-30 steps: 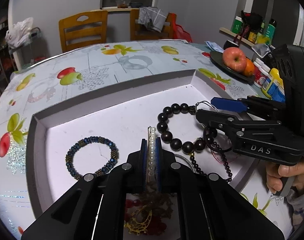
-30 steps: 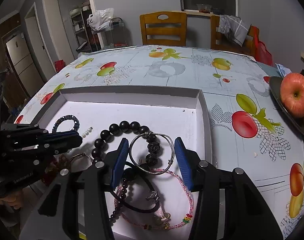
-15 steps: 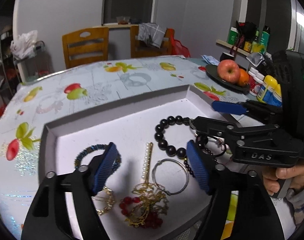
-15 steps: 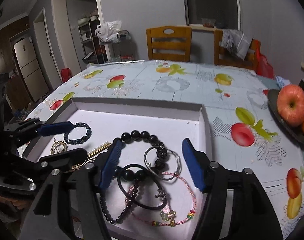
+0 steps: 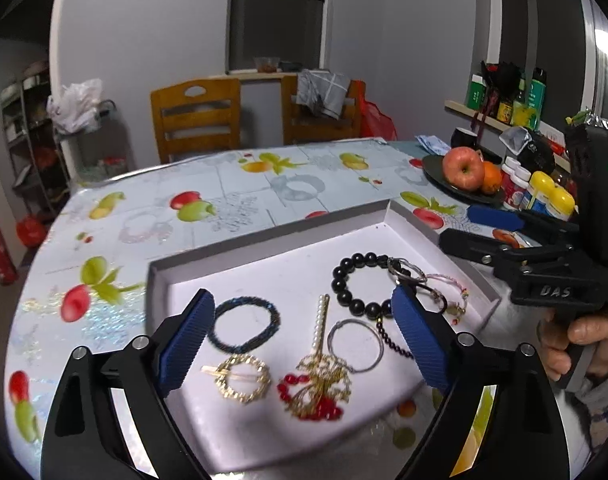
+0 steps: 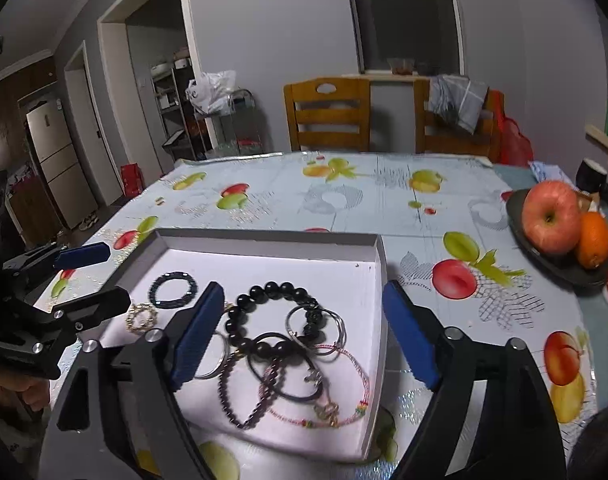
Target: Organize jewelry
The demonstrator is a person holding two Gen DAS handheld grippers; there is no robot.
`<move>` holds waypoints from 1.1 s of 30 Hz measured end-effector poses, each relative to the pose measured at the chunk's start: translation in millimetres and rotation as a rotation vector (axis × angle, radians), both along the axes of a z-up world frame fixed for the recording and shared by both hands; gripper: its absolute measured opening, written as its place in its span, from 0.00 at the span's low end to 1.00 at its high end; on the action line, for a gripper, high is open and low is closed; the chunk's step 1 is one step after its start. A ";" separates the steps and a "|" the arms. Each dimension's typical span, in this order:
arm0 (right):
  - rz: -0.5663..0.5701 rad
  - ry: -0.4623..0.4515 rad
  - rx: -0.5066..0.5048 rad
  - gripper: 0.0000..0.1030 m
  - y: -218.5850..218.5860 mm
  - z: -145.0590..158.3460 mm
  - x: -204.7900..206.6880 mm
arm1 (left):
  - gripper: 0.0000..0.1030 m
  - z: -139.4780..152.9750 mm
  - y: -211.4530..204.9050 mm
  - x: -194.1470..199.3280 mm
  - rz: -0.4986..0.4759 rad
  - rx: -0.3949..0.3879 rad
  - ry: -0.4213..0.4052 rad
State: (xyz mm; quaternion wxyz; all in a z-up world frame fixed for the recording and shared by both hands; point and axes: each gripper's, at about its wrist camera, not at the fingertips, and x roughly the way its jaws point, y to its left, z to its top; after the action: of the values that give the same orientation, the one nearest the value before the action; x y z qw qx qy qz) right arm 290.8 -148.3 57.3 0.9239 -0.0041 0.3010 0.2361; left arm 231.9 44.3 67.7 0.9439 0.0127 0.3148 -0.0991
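Both grippers hang above the tray (image 5: pixel 264 236) with nothing between their pads: the left gripper (image 5: pixel 304 340) and the right gripper (image 6: pixel 300 332) have just been opening and now stand wide, each empty. All the jewelry lies on the tray's white floor. Toward the left edge sit the blue bracelet (image 5: pixel 244 328) and, nearer the front edge, the gold ring brooch (image 5: pixel 244 378). In the middle lie the pearl pin (image 5: pixel 321 326), the red-and-gold cluster (image 5: pixel 318 390) and a plain wire hoop (image 5: pixel 356 346). Toward the right edge the black bead bracelet (image 6: pixel 264 312) overlaps a silver bangle (image 6: pixel 316 328), a black cord loop (image 6: pixel 288 368), a dark bead strand (image 6: pixel 240 392) and a pink string bracelet (image 6: pixel 344 384).

That right-hand pile is probably the main risk: closing on one loop could drag its neighbours along, since they cross one another. The thin hoop and cords lie flat, so pads might slip over them or scrape the tray. The two grippers sit near each other and could collide if both reach for the middle.
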 end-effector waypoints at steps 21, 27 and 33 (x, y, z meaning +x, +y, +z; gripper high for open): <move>0.057 -0.129 -0.028 0.94 4.9 -0.1 -113.4 | 0.95 -14.3 19.8 -86.8 0.136 -0.038 -0.051; 0.051 -0.154 -0.024 0.94 0.8 -2.8 -128.9 | 0.95 -23.6 18.0 -99.9 0.129 -0.045 -0.064; 0.050 -0.170 -0.035 0.94 2.0 -6.1 -137.1 | 0.95 -27.6 11.1 -104.6 0.103 -0.041 -0.070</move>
State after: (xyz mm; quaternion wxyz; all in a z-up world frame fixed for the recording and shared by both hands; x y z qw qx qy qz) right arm 153.7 -146.3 51.3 0.9397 -0.0477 0.2255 0.2525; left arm 127.3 55.4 40.1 0.9582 -0.0195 0.2800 -0.0565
